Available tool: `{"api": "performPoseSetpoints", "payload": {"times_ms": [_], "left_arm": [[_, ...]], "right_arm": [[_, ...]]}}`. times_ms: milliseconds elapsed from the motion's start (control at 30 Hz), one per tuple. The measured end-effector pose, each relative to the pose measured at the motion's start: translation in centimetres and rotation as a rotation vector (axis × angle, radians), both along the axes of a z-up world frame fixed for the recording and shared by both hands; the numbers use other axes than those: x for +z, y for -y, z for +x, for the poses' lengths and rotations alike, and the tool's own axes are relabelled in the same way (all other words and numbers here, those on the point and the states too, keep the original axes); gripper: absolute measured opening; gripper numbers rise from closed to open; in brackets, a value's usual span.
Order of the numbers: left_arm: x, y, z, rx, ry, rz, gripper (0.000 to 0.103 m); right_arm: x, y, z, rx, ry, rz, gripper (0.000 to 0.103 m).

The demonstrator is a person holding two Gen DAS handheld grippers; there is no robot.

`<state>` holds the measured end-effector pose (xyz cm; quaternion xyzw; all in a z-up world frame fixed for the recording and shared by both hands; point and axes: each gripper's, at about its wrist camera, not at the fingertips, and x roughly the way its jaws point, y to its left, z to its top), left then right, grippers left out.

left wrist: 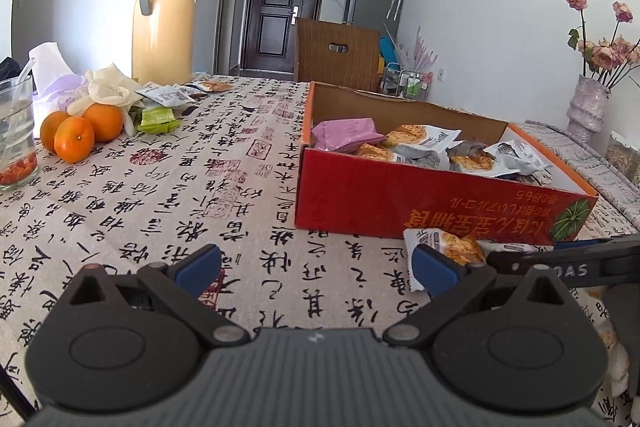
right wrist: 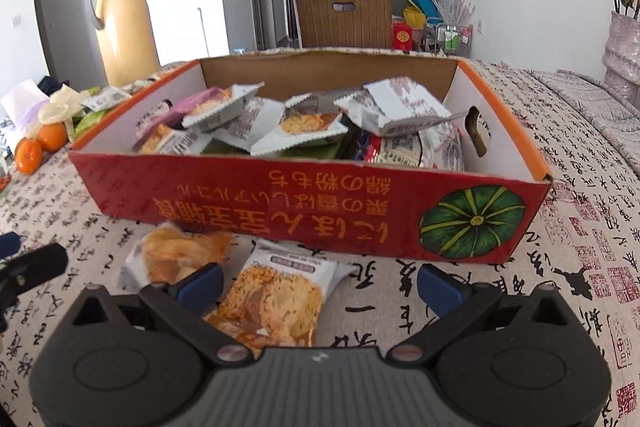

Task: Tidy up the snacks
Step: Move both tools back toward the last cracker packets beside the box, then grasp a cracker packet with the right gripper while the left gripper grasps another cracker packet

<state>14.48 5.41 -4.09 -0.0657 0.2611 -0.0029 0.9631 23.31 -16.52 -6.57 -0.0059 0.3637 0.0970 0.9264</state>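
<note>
Red cardboard box [right wrist: 280, 195] sits open on the desk [right wrist: 560, 227], centre of the right wrist frame, right of centre in the left wrist frame; its near wall carries upside-down yellow lettering and a green pumpkin picture. Inside, a loose heap of snack packets [right wrist: 304, 123], mostly white-and-grey wrappers, with one purple packet [left wrist: 344, 135] at the box's left end. Two more packets lie on the calligraphy-print cloth just in front of the box: one [right wrist: 180, 255] at lower left of the right wrist frame, another [right wrist: 276, 299] beside it, lower centre. Right hand-held gripper [right wrist: 318, 287] has its blue-tipped fingers spread wide, the second packet lying between them nearer the left finger; whether it touches cannot be told. Left hand-held gripper [left wrist: 316, 265] also stands spread, nothing between the tips, low over bare cloth; a packet [left wrist: 448, 247] shows just behind its right finger. Far left of the left wrist frame: three oranges [left wrist: 80, 131], a green packet [left wrist: 158, 119], several small packets [left wrist: 168, 93], a glass [left wrist: 16, 135]. A tall yellow thermos [left wrist: 164, 15] stands behind them.
</note>
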Motion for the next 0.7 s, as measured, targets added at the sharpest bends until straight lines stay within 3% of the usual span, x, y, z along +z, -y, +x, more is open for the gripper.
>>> {"api": "performPoseSetpoints", "payload": {"times_ms": [233,333,567,700], "left_arm": [[-0.1,-0.3,0.0,-0.002,0.001,-0.021,0.103],[-0.1,-0.3,0.0,-0.003,0.001,-0.029,0.103],[-0.2,-0.6,0.1,-0.003,-0.007,-0.046,0.103],[-0.2,-0.6,0.2,0.001,-0.011,-0.052,0.103]], "right_arm": [[-0.7,-0.8,0.1,0.005,0.001,-0.041,0.103],[-0.6,-1.0,-0.3,0.022,0.019,-0.041,0.096],[0.1,-1.1,-1.2,0.076,0.049,-0.015,0.047],[0.3,-1.0,-1.8,0.091,0.062,-0.001,0.041]]}}
